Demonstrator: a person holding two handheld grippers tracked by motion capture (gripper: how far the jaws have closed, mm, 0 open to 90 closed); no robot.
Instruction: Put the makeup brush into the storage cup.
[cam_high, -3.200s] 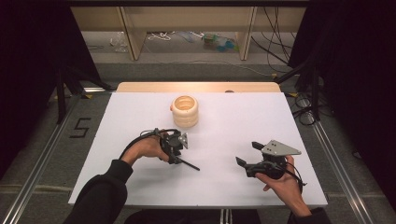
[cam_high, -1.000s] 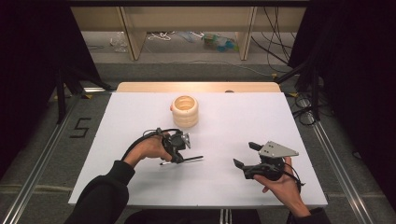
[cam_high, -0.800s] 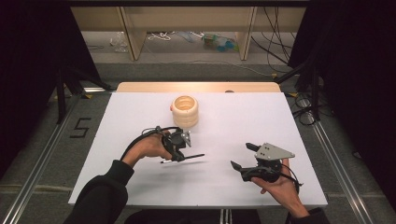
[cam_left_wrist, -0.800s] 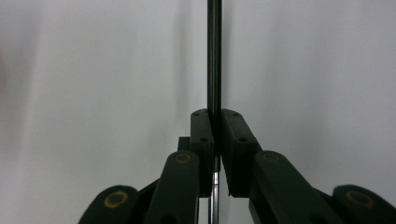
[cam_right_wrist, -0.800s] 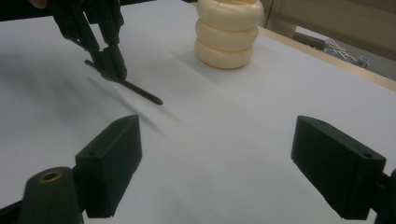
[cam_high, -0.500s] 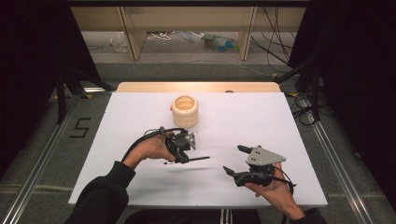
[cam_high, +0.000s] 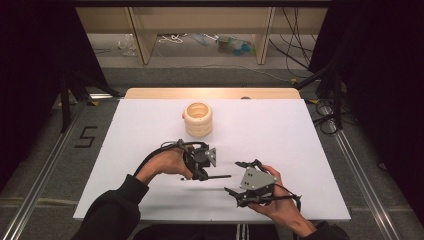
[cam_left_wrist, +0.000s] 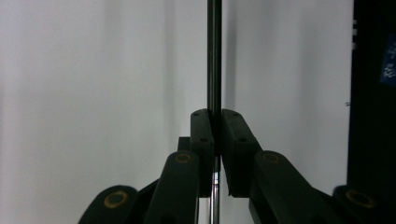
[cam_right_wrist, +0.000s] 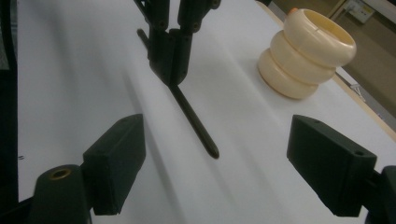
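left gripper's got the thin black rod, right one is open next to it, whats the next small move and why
Probably ease the right gripper forward until the free tip of the black rod sits between its fingers, then close. The left gripper is shut on the rod's other end and holds it out toward the right one, whose fingers stand wide open just short of the tip, touching nothing.

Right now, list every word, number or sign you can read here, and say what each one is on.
"5": a dark numeral on the grey floor left of the table.
Blue patch at the right edge of the left gripper view: pale marks, too blurred to read.
Nothing readable on the cream ribbed holder or the black rod.
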